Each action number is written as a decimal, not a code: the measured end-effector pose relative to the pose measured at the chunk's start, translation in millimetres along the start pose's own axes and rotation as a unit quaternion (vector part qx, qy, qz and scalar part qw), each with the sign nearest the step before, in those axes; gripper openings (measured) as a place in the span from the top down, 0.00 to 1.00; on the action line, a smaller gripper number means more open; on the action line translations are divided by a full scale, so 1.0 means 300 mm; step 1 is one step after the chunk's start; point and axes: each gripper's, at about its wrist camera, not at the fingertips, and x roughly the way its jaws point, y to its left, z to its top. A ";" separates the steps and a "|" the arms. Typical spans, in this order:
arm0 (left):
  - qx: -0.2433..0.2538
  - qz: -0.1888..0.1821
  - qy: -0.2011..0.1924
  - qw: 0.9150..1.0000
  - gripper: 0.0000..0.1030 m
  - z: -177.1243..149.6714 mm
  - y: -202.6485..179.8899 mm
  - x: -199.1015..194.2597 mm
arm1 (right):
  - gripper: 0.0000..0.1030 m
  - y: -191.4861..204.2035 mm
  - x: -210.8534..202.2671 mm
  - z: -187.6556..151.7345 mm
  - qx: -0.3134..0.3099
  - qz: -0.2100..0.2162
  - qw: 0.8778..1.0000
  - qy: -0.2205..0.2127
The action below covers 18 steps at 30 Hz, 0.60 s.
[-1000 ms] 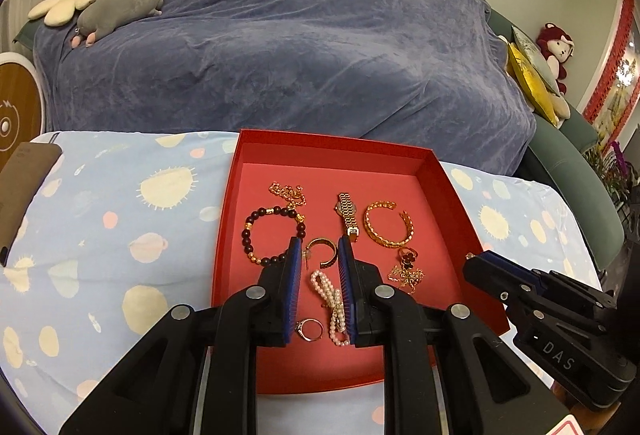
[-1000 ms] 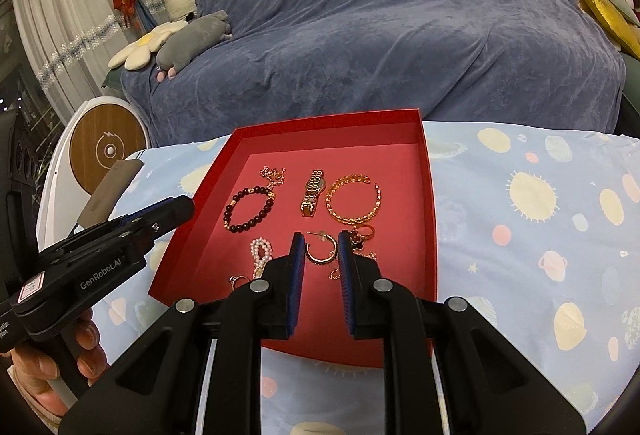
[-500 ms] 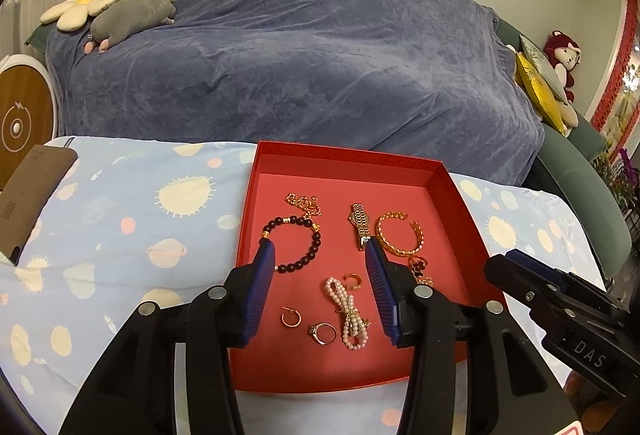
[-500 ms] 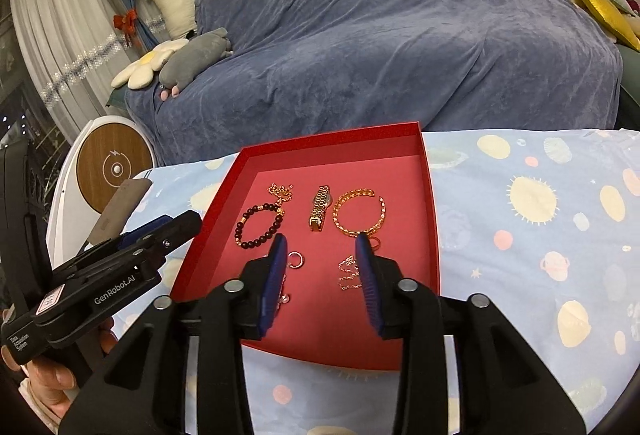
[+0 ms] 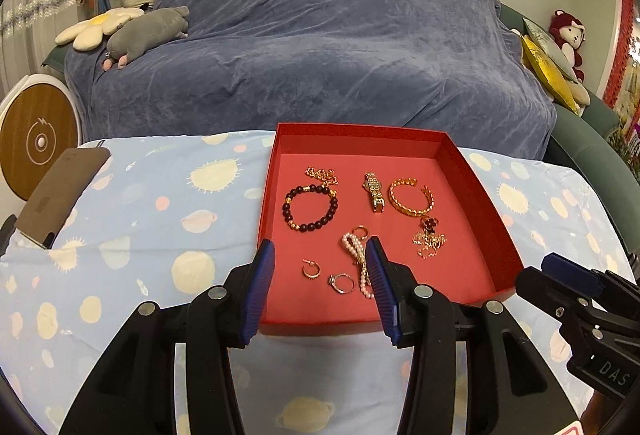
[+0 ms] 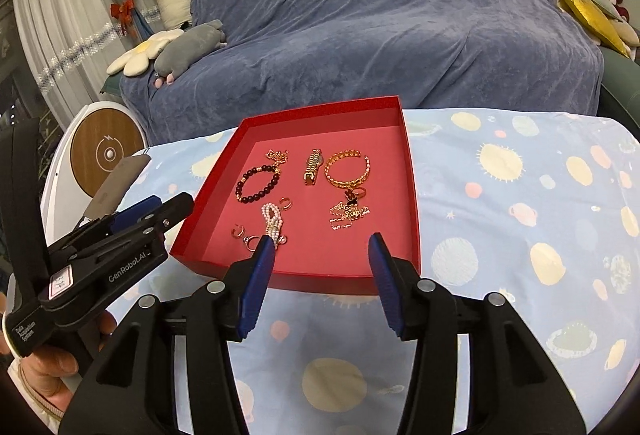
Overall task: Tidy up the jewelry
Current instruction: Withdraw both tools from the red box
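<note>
Both grippers hang over the near edge of the red tray (image 5: 472, 179), and neither grasps anything. Left gripper (image 5: 318, 255) is released, its blue pads spread, with nothing between them. Right gripper (image 6: 322, 243) is also released; its jaws are opening, and only bare tray floor shows between them.

Everything lies loose inside the tray. Along the far wall sit a thin gold chain (image 5: 320, 174), a gold watch (image 5: 374, 191) and a gold bangle (image 5: 412, 197), from left to right. Just nearer than the chain lies a dark bead bracelet (image 5: 310, 208). Nearer than the bangle are a dark flower ring (image 5: 430, 223) and a tangled gold chain (image 5: 430, 244), touching each other. In the middle, toward the near wall, a pearl strand (image 5: 356, 251) lies lengthwise with a small gold ring (image 5: 361, 231) at its far end. Left of the strand are a hoop earring (image 5: 311, 269) and a stone ring (image 5: 343, 283).

Outside, the tray rests on a counter under a pale blue sun-and-planet cloth (image 5: 160, 203). Beyond the tray stands a sofa under a blue throw (image 5: 320, 55).
</note>
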 end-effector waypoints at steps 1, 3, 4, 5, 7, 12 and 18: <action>0.002 0.001 0.001 1.000 0.53 -0.010 -0.001 -0.009 | 0.52 0.003 -0.001 -0.009 -0.001 -0.001 1.000 0.000; 0.000 0.000 -0.002 1.000 0.49 -0.028 -0.002 -0.031 | 0.50 0.012 -0.003 -0.030 -0.008 -0.007 1.000 0.000; 0.000 -0.001 -0.003 1.000 0.49 -0.035 -0.003 -0.040 | 0.50 0.018 -0.003 -0.041 -0.012 -0.010 1.000 0.001; 0.002 -0.001 -0.004 1.000 0.49 -0.043 -0.006 -0.048 | 0.50 0.024 -0.002 -0.052 -0.016 -0.011 1.000 0.003; 0.009 -0.002 -0.006 1.000 0.50 -0.062 -0.018 -0.061 | 0.50 0.030 -0.006 -0.074 -0.019 -0.013 1.000 0.006; 0.024 -0.004 0.007 1.000 0.54 -0.107 -0.054 -0.070 | 0.50 0.047 -0.031 -0.115 -0.018 -0.015 1.000 0.006; 0.022 -0.002 0.005 1.000 0.54 -0.141 -0.063 -0.106 | 0.47 0.057 -0.067 -0.182 -0.012 -0.022 1.000 0.009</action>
